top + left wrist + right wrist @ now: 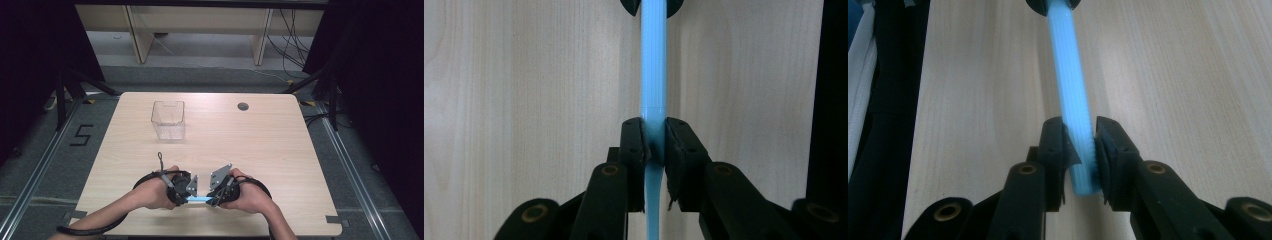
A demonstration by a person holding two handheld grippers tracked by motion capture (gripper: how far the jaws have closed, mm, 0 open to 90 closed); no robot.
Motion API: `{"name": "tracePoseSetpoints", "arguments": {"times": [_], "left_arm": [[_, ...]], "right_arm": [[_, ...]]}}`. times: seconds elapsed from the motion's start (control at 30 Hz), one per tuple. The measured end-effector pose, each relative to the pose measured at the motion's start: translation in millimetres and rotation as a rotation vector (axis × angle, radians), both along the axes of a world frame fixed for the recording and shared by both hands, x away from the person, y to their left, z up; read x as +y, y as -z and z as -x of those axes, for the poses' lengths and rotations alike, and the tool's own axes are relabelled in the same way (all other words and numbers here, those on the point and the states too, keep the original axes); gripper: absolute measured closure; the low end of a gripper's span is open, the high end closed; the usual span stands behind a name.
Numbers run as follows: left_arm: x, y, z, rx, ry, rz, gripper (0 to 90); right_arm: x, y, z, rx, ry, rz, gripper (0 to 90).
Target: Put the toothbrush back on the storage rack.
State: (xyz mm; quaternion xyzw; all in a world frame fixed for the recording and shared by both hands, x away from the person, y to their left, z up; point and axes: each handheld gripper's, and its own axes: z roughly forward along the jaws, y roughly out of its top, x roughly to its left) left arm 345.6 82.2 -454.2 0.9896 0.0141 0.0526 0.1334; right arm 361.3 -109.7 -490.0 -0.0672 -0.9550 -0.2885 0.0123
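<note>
A light blue pen-like stick (199,199) hangs level just above the wooden table (280,150), near its front edge, stretched between my two grippers. My left gripper (189,197) is shut on one end. In the left gripper view the smooth blue stick (654,75) runs straight away from the left gripper (654,145), whose pads press on both its sides. My right gripper (212,200) faces it from the right. In the right gripper view the ribbed end of the stick (1068,75) sits between the pads of the right gripper (1080,150), which pinch it.
A clear plastic box (168,120) stands upright at the table's far left middle. A round cable hole (243,106) is at the back right. Both of the person's hands rest close together at the front edge.
</note>
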Motion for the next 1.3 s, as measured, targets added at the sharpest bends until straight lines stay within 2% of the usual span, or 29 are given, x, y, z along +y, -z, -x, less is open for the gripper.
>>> {"name": "tracePoseSetpoints", "arguments": {"times": [0.13, 0.17, 0.2, 0.23, 0.27, 0.3, 0.33, 0.37, 0.4, 0.43, 0.47, 0.5, 0.53, 0.57, 0.6, 0.63, 0.67, 0.7, 0.77, 0.83, 0.93, 1.0, 1.03, 1.07, 1.1, 1.2, 1.23, 1.3], "left_arm": [[0.7, -1.0, -0.3, 0.003, 0.004, 0.000, 77.3], [1.1, -1.2, -1.0, 0.002, 0.003, 0.003, 77.0], [1.6, -1.3, -1.4, 0.010, 0.000, 0.009, 76.8], [2.2, -1.5, -1.7, 0.013, -0.007, 0.015, 76.5], [3.0, -2.0, -2.5, 0.014, -0.014, 0.022, 76.0], [3.9, -3.2, -3.3, 0.008, -0.028, 0.038, 74.1], [5.2, -4.9, -4.1, -0.004, -0.039, 0.058, 71.5], [7.7, -7.5, -4.1, -0.011, -0.067, 0.083, 65.1], [9.5, -9.8, -4.6, -0.022, -0.079, 0.101, 65.1], [14.0, -14.3, -4.9, -0.032, -0.117, 0.157, 62.0], [16.9, -16.4, -4.4, -0.043, -0.136, 0.187, 57.5], [19.9, -18.7, -4.1, -0.046, -0.155, 0.215, 55.7], [23.9, -20.4, -2.7, -0.057, -0.193, 0.265, 51.4], [29.1, -23.6, -2.7, -0.069, -0.212, 0.288, 51.4], [33.9, -25.1, -1.6, -0.083, -0.246, 0.332, 49.5], [40.7, -27.5, -0.9, -0.090, -0.270, 0.368, 47.7], [50.0, -29.0, 0.1, -0.102, -0.309, 0.431, 45.9], [50.0, -29.0, 0.1, -0.102, -0.309, 0.431, 45.0], [59.4, -27.8, 1.3, -0.105, -0.366, 0.511, 43.8], [67.5, -23.8, 2.7, -0.109, -0.404, 0.555, 42.4], [76.4, -10.9, 5.0, -0.089, -0.454, 0.614, 40.5], [79.3, -2.0, 6.3, -0.090, -0.492, 0.661, 40.4], [80.5, 3.1, 6.7, -0.098, -0.509, 0.686, 40.3], [82.4, 7.5, 6.8, -0.101, -0.518, 0.698, 40.3], [83.5, 11.6, 7.5, -0.103, -0.539, 0.714, 40.4], [86.6, 21.1, 6.4, -0.088, -0.584, 0.775, 40.2], [87.4, 23.0, 5.5, -0.086, -0.599, 0.782, 39.8], [88.6, 26.0, 3.9, -0.084, -0.632, 0.809, 39.7]], "right_arm": [[-0.1, 0.2, -0.3, -0.010, -0.038, -0.009, 78.0], [0.2, -0.3, 0.4, -0.032, -0.053, -0.011, 78.6], [0.7, -0.4, 1.3, -0.024, -0.066, -0.015, 78.7], [1.0, -0.6, 0.4, -0.047, -0.082, -0.013, 78.8], [0.8, -0.9, 0.9, -0.053, -0.077, -0.012, 78.9], [0.5, -1.3, 0.6, -0.061, -0.082, -0.017, 79.0], [0.8, -1.5, -2.1, -0.089, -0.115, -0.037, 79.0], [-2.8, -3.2, 0.2, -0.074, -0.065, -0.025, 79.0], [-2.8, -3.2, 0.2, -0.074, -0.065, -0.025, 79.0], [-2.4, -2.7, -5.8, -0.127, -0.125, -0.044, 79.0], [-7.5, -4.0, 2.1, -0.065, 0.001, -0.027, 79.0], [-9.8, -4.7, 4.0, -0.044, 0.047, -0.025, 79.0], [-14.6, -5.9, 0.6, -0.095, 0.070, -0.053, 79.0], [-14.6, -5.9, 0.6, -0.095, 0.070, -0.053, 79.0], [-17.4, -6.0, 0.5, -0.090, 0.110, -0.069, 79.0], [-20.1, -6.2, -1.2, -0.115, 0.126, -0.088, 79.0], [-26.4, -7.1, -1.8, -0.133, 0.215, -0.115, 79.0], [-26.4, -7.1, -1.8, -0.133, 0.215, -0.115, 79.0], [-31.3, -6.4, -3.6, -0.167, 0.253, -0.144, 79.0], [-34.9, -6.2, -3.0, -0.184, 0.298, -0.166, 78.9], [-37.1, -6.5, -3.7, -0.212, 0.320, -0.196, 79.0], [-37.5, -6.4, -3.5, -0.226, 0.356, -0.223, 78.9], [-37.9, -6.2, -4.5, -0.240, 0.351, -0.229, 78.9], [-37.9, -5.6, -3.4, -0.231, 0.381, -0.238, 78.9], [-38.1, -4.9, -5.1, -0.247, 0.372, -0.248, 78.9], [-39.1, -3.8, -5.5, -0.258, 0.406, -0.281, 78.9], [-39.0, -2.7, -6.0, -0.271, 0.432, -0.316, 78.9], [-39.0, -2.4, -6.3, -0.281, 0.441, -0.331, 78.9]]}}
